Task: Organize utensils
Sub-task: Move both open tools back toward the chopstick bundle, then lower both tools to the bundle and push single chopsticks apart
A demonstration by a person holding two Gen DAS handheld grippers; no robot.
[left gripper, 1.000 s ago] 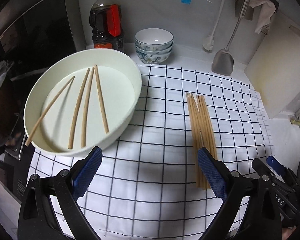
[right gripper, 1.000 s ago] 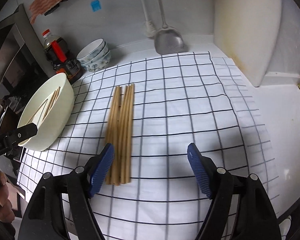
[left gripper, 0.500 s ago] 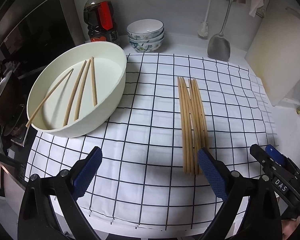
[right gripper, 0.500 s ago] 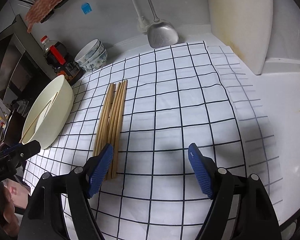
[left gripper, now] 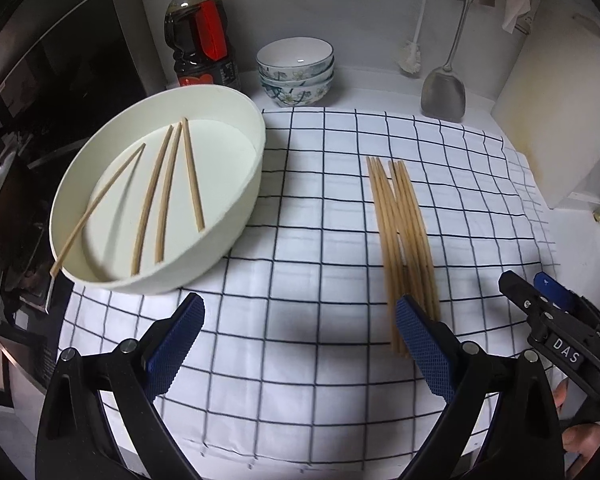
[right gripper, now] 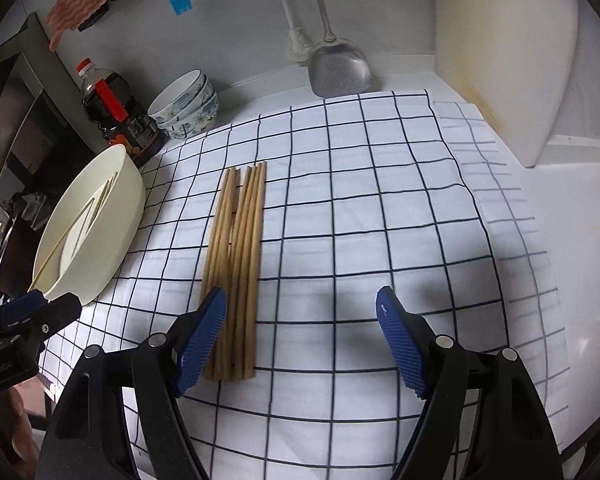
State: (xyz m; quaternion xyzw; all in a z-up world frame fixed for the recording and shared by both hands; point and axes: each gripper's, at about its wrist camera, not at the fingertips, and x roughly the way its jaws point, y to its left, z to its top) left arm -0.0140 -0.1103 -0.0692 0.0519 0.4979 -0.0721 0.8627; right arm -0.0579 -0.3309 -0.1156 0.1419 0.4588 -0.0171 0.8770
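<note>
Both the left gripper (left gripper: pixel 298 338) and the right gripper (right gripper: pixel 302 330) are wide open and hold nothing. The chopsticks (right gripper: pixel 240 264) lie on the cloth (right gripper: pixel 380 240); four more lie in the bowl (left gripper: pixel 240 216).

A home kitchen: stacked bowls (left gripper: pixel 296 70) and a sauce bottle (left gripper: pixel 200 28) at the table's back edge, spatula (left gripper: pixel 444 92) hanging beside a cutting board (right gripper: pixel 500 52).

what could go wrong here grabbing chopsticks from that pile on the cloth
1. The chopstick pile lies tightly packed, some crossing, so the open right hand-held gripper may catch several or scatter them.
2. One chopstick already rests on the rim of the white basin; a bump could tip it out.
3. Pads scraping low may bunch the checked cloth.
</note>
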